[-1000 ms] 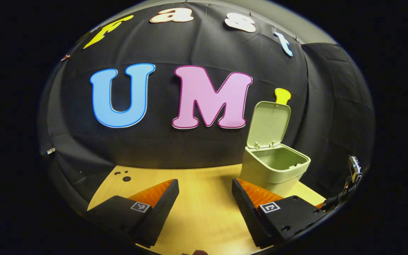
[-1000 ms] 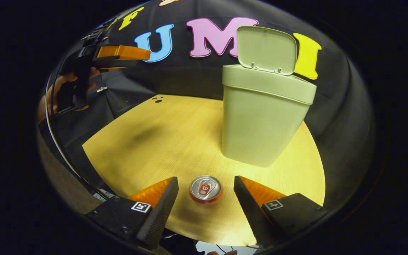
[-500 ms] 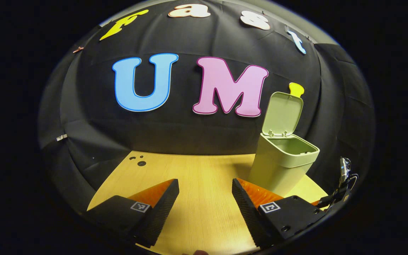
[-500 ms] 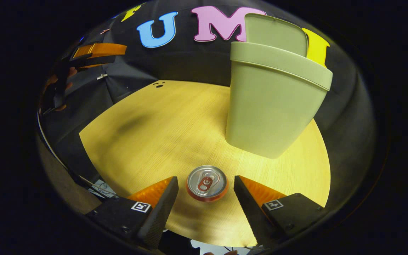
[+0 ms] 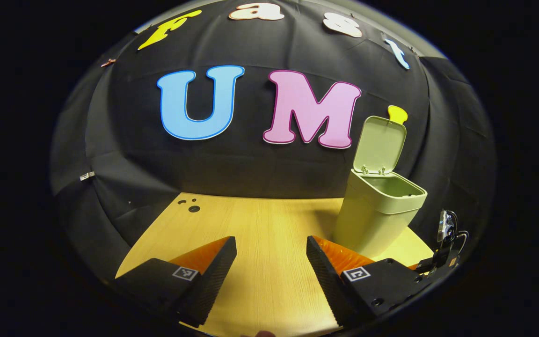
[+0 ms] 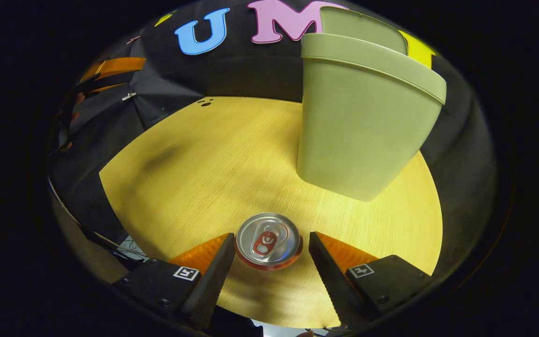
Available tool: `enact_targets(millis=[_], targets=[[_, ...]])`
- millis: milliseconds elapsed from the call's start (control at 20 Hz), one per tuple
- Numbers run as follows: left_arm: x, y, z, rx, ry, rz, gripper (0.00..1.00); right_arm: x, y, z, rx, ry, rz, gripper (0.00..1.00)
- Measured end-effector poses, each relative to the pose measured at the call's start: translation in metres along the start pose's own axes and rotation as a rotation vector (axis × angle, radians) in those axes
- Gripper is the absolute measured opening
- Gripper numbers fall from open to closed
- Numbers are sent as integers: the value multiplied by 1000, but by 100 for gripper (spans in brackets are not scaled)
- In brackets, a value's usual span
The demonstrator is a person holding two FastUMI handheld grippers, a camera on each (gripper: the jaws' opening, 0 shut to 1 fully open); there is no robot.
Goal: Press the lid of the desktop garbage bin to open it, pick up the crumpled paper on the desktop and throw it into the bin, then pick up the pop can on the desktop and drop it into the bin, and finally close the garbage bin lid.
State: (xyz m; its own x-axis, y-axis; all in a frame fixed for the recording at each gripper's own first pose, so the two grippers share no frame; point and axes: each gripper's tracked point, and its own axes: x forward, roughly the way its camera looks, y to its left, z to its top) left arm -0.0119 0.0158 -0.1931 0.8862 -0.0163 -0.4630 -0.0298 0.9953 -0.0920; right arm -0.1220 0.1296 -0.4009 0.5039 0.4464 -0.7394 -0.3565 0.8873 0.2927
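A pale green bin (image 5: 379, 213) stands on the wooden table at the right of the left gripper view, its lid (image 5: 380, 144) swung up and open. In the right gripper view the bin (image 6: 360, 121) looms just beyond a red pop can (image 6: 268, 240) standing upright, seen from above. My right gripper (image 6: 269, 245) is open and hangs over the can, whose top sits between the two fingers; I cannot tell whether they touch it. My left gripper (image 5: 271, 248) is open over bare table, left of the bin. The left gripper (image 6: 110, 70) also shows far off at the upper left.
The wooden table (image 6: 204, 168) stretches left of the bin. A few small dark holes (image 5: 191, 206) mark its far left corner. Black cloth walls close the booth behind and to the sides. A cable and clip (image 5: 445, 234) sit at the right edge.
My right gripper has come lower and closer to the can, which now lies between its fingers. The left gripper view has swung left, so the bin sits farther right.
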Motion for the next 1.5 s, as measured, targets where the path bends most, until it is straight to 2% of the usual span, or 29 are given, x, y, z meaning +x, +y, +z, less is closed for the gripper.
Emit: enact_targets(millis=[100, 150, 200, 500, 750, 1250, 1400, 1450, 1500], targets=[[0, 1, -2, -5, 4, 4, 96, 1, 1, -2, 8, 21, 3, 95], [0, 2, -4, -7, 7, 6, 96, 2, 1, -2, 12, 21, 5, 84], [1, 1, -4, -8, 8, 5, 96, 0, 1, -2, 14, 24, 4, 83], [2, 0, -8, -9, 15, 3, 96, -10, -1, 6, 12, 3, 2, 83], [2, -3, -10, -1, 14, -2, 96, -31, 0, 28, 14, -36, 14, 83], [4, -6, -15, -13, 21, -15, 96, -90, 3, 105, 4, -168, 64, 83], [5, -7, -14, -14, 24, -18, 96, -108, 0, 132, 13, -220, 61, 83], [4, -8, -14, -13, 24, -20, 96, -112, -2, 141, 13, -235, 58, 80], [5, -9, -14, -12, 25, -22, 96, -117, -6, 153, 9, -254, 51, 83]])
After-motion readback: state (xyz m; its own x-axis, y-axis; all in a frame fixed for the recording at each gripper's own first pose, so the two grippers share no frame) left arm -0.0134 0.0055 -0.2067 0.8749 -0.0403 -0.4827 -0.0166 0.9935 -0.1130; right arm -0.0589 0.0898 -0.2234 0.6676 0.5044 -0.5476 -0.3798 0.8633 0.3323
